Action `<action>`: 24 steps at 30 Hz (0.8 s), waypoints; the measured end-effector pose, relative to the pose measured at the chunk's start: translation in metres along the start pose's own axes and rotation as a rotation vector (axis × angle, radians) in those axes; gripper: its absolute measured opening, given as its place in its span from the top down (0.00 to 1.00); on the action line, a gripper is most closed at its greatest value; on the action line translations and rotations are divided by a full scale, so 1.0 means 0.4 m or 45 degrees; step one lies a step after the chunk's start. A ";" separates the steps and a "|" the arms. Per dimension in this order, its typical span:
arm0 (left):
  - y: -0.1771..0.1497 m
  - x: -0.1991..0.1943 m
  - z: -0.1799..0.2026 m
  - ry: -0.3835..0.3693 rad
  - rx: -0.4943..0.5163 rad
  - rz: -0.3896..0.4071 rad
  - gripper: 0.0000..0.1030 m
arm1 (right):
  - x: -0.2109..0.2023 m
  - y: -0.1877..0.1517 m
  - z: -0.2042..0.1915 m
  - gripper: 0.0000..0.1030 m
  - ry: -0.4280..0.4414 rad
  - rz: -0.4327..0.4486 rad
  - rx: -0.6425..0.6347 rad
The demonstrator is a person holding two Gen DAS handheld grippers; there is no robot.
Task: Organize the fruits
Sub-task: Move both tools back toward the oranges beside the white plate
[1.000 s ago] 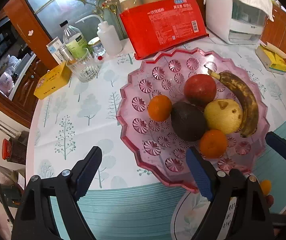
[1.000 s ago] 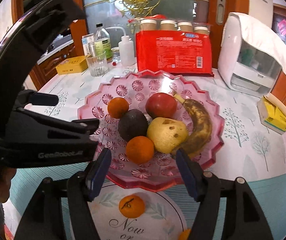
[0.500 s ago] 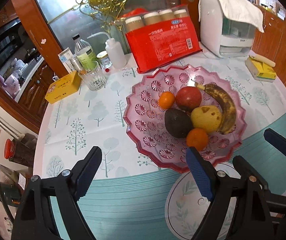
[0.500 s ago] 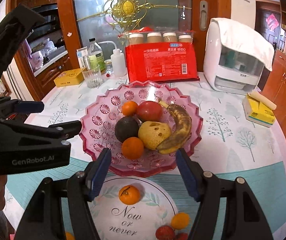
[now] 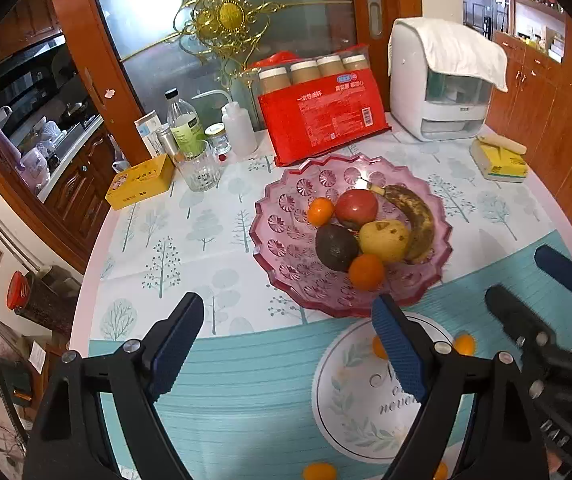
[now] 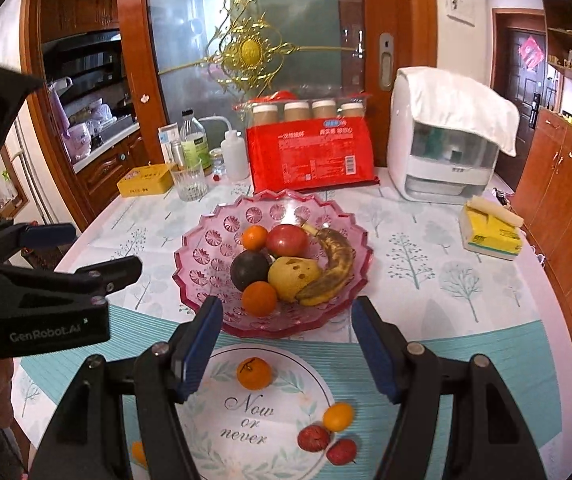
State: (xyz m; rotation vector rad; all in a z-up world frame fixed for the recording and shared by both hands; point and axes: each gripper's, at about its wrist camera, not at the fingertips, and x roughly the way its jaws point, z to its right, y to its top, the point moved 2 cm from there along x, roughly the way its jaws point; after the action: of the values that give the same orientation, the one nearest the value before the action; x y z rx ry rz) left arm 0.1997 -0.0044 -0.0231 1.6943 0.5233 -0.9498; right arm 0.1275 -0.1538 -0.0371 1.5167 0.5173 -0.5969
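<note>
Both my jaws are hanging wide and empty above the surface (image 6: pixel 426 280), with loose fruit waiting below.

My left gripper (image 5: pixel 286 344) is idling beside the pink glass bowl (image 6: pixel 206 256), which is holding the banana (image 6: pixel 332 266), pear, apple, avocado and two tangerines; my right gripper (image 6: pixel 286 344) is framing the nearest tangerine (image 6: pixel 254 373) on the printed mat, probably next. Two red fruits (image 6: pixel 314 437) are too small to name, and another orange piece is sitting half-hidden behind my finger.

Pink patterned bowl (image 6: pixel 206 256) holds orange tangerines (image 6: pixel 259 298), a browned banana (image 6: pixel 332 270), on tree-printed tablecloth (image 6: pixel 426 264).
</note>
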 end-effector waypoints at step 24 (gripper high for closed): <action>-0.274 -0.045 0.018 -0.015 -0.105 -0.114 0.17 | -0.090 -0.214 0.025 0.35 0.187 -0.098 -0.063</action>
State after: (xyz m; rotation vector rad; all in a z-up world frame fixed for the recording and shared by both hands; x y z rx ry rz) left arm 0.1059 0.0271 -0.0737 1.6016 0.6269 -0.9889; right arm 0.0438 -0.1594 -0.0785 1.5059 0.7009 -0.5306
